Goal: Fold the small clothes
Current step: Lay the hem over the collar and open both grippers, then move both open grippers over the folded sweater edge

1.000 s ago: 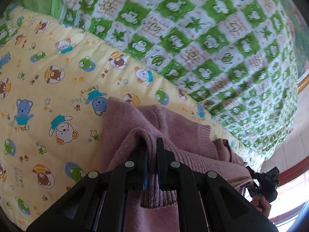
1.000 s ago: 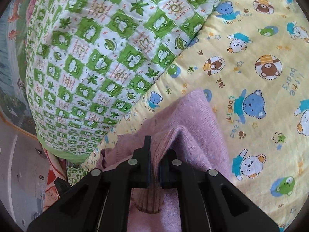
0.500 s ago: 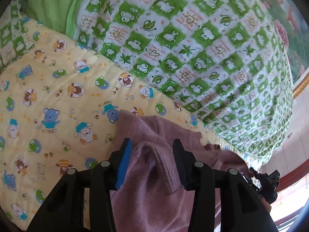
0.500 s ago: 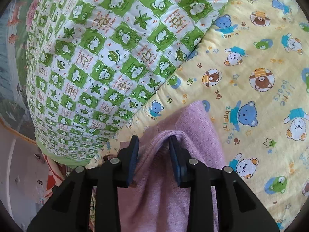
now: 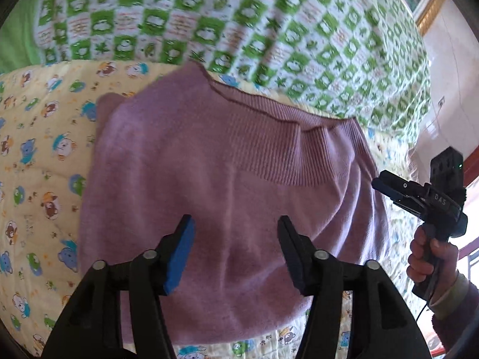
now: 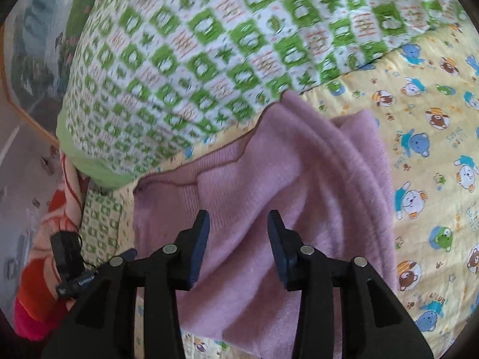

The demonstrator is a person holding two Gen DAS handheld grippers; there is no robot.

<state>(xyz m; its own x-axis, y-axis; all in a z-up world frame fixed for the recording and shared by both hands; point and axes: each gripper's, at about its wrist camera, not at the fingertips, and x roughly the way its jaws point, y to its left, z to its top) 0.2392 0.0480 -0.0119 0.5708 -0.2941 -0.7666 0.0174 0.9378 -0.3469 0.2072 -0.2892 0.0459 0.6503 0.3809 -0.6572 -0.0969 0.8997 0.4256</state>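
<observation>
A mauve knitted sweater (image 5: 215, 173) lies folded on the yellow bear-print quilt (image 5: 39, 149), its ribbed hem along the far edge. My left gripper (image 5: 235, 224) hovers over its near half, open and empty. The sweater also shows in the right wrist view (image 6: 287, 185) with raised folds on its right side. My right gripper (image 6: 238, 220) is open and empty above it. In the left wrist view the right gripper (image 5: 386, 184) is held by a hand at the sweater's right edge.
A green-and-white checked quilt (image 5: 239, 24) is bunched just beyond the sweater; it also shows in the right wrist view (image 6: 194, 59). An orange and pink cloth (image 6: 42, 257) lies at the left edge. A wall and floor are at the far right.
Both grippers opened and let go of the sweater's folded edge, then drew back and up. The sweater now lies flat and folded on the quilt.
</observation>
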